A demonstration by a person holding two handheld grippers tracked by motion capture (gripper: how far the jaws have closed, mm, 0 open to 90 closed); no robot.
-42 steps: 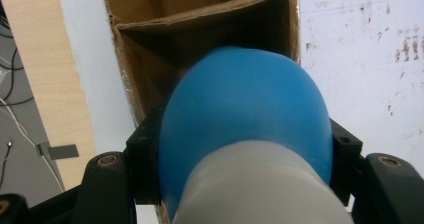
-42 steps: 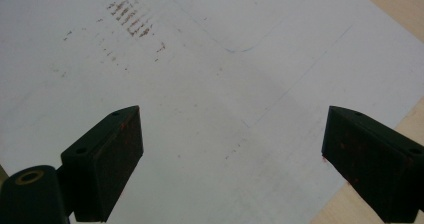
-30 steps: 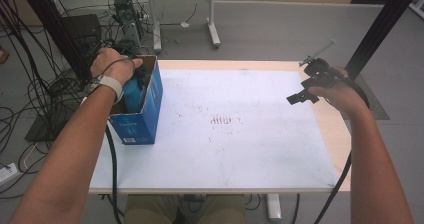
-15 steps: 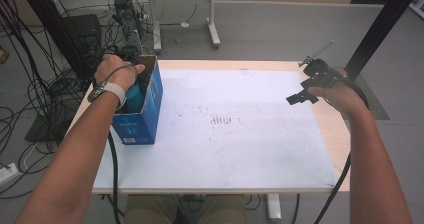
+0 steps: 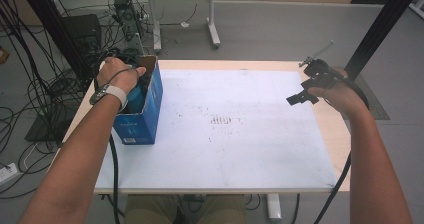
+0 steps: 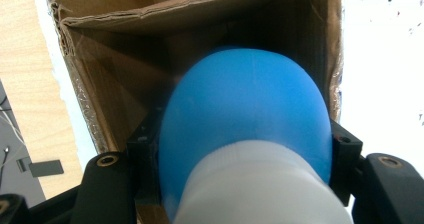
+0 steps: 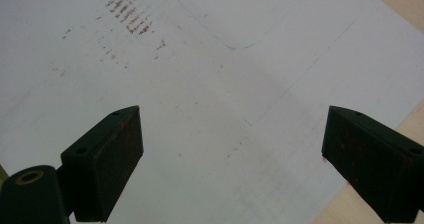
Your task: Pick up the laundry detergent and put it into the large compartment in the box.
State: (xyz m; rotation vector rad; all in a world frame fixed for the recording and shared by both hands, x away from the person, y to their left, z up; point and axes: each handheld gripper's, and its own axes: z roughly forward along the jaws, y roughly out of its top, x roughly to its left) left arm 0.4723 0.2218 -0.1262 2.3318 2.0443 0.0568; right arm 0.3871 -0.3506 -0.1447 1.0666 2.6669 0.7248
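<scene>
My left gripper (image 6: pixel 245 154) is shut on a rounded blue object with a white lower part (image 6: pixel 245 109). It holds the object in the mouth of an open cardboard box (image 6: pixel 200 4). From above, the box (image 5: pixel 145 119) is blue on the outside and stands on the table's left side. The person's left hand (image 5: pixel 117 74) covers the gripper there, and a bit of the blue object (image 5: pixel 136 100) shows beneath it. My right gripper (image 5: pixel 300 96) hovers at the table's right edge. In its own view the right gripper (image 7: pixel 230 154) is open, with nothing between the jaws.
A white sheet (image 5: pixel 235 129) with small brown marks (image 5: pixel 220 120) covers most of the wooden table (image 5: pixel 330 134). Cables (image 5: pixel 30 99) and equipment lie on the floor to the left. Another desk's legs (image 5: pixel 212 29) stand beyond the far edge.
The left hand has shifted slightly at the box opening, still gripping the blue object. The right hand has kept still.
</scene>
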